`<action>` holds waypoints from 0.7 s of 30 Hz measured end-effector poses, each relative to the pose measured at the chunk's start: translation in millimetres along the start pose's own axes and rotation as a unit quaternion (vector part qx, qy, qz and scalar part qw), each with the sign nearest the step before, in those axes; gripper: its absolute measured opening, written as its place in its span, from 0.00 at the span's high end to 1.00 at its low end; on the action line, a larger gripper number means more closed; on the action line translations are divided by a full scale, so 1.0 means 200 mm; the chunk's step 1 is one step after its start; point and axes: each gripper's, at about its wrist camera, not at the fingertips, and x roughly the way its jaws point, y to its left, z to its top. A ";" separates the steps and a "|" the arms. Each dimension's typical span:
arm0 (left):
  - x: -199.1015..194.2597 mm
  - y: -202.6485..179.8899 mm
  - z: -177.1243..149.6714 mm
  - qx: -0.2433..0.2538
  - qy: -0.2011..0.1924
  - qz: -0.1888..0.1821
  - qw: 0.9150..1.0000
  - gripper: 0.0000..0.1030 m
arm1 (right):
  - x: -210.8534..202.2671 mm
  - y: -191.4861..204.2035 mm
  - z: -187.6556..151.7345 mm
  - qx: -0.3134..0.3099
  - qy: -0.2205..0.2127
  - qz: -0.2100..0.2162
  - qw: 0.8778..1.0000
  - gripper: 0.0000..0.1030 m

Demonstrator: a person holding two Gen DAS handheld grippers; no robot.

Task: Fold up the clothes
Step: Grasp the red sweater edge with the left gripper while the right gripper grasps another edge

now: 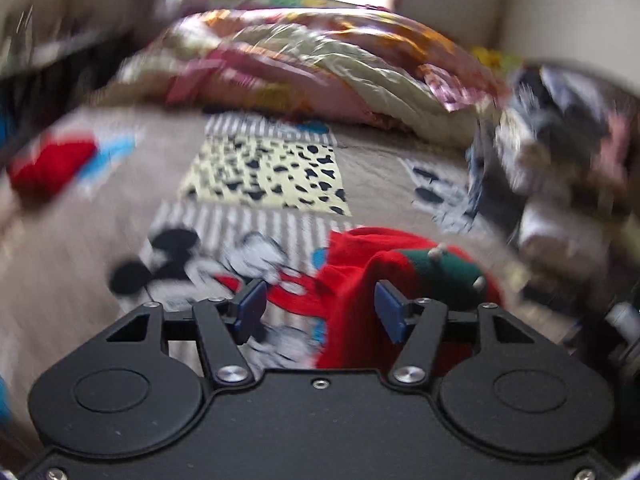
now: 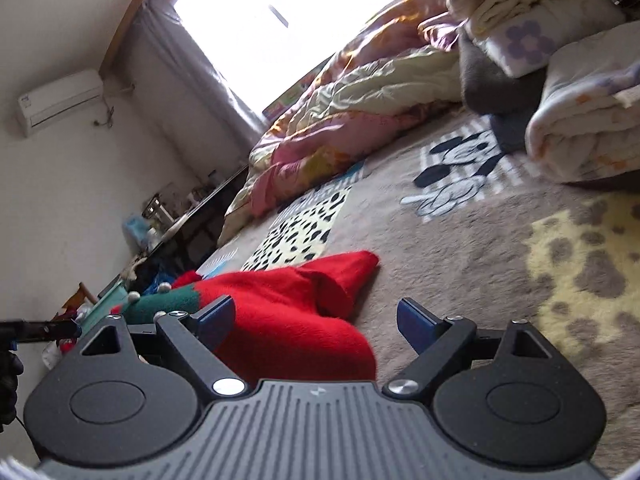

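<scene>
Left gripper [image 1: 320, 312] low, pointing forward, fingers spread wide, blue pads [image 1: 251, 311] apart, nothing pinched between them. Right gripper [image 2: 316, 326] also low, view tilted, fingers spread wide, blue pads [image 2: 416, 328] well apart, holding nothing. Both black linkages splayed outward.

A: The red garment [image 2: 288, 312] is fuzzy matt fleece, its green patch [image 2: 168, 304] just as fluffy, lying on the blanket [image 2: 460, 248], a thick, shaggy plush.

B: Beyond the blanket, the quilt [image 2: 360, 92] is crinkled, slightly glossy cloth. The right gripper [image 2: 316, 320] shows matt black plastic with shiny metal screws.
</scene>
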 end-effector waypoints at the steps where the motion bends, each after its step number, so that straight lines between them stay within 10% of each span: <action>1: 0.01 0.00 0.00 -0.023 0.001 -0.014 1.000 0.41 | 0.03 0.00 -0.01 0.000 0.005 0.000 1.000 0.15; 11: 0.38 -0.28 -0.12 -0.057 0.058 -0.082 0.993 0.37 | 0.25 -0.01 -0.14 0.020 0.072 -0.006 0.997 0.11; 14: 0.47 -0.34 -0.14 -0.042 0.050 -0.067 0.996 0.39 | 0.27 0.00 -0.15 0.019 0.083 -0.001 0.996 0.31; 16: 0.51 -0.36 -0.14 -0.030 0.046 -0.052 0.997 0.48 | 0.26 0.02 -0.15 0.016 0.088 0.003 0.996 0.39; 18: 0.53 -0.36 -0.16 -0.022 0.046 -0.036 0.998 0.86 | 0.25 0.03 -0.15 0.007 0.088 0.006 0.996 0.54; 21: 0.48 -0.35 -0.17 -0.015 0.034 -0.041 0.998 0.95 | 0.22 0.06 -0.13 -0.005 0.084 0.024 0.996 0.79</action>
